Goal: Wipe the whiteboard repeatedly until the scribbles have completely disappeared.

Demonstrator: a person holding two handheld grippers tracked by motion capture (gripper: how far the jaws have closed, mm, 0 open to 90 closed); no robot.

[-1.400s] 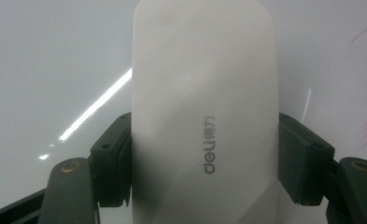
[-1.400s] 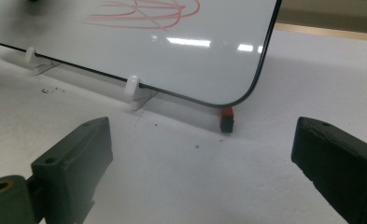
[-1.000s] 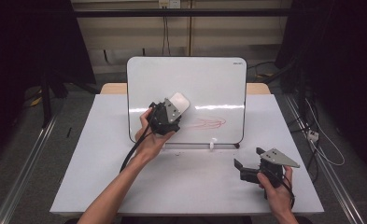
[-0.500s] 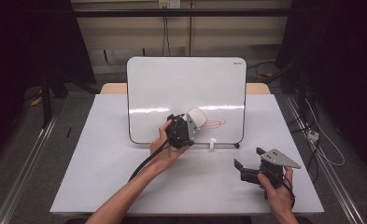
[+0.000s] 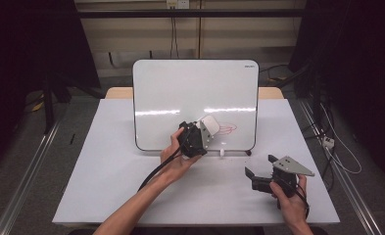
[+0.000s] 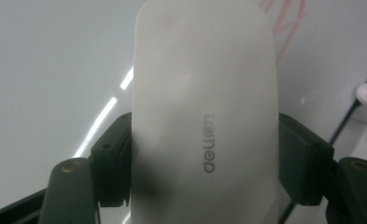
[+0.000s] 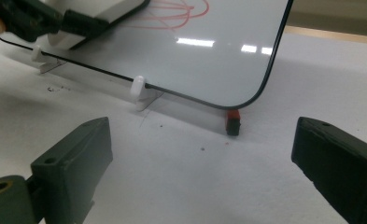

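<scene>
While my left gripper (image 5: 201, 134) clamps the white eraser (image 6: 204, 116) across its smooth plastic sides, pressed against the whiteboard (image 5: 190, 88) beside the red scribble (image 5: 225, 128) at three o'clock, I judge it light, rigid, slippery. My right gripper (image 5: 261, 165) rests open.

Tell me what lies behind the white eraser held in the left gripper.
Behind the eraser, clamped by the left gripper, stands the whiteboard. Red scribbles show past the eraser's edge. Whether more marks lie under it is hidden by the eraser.
</scene>
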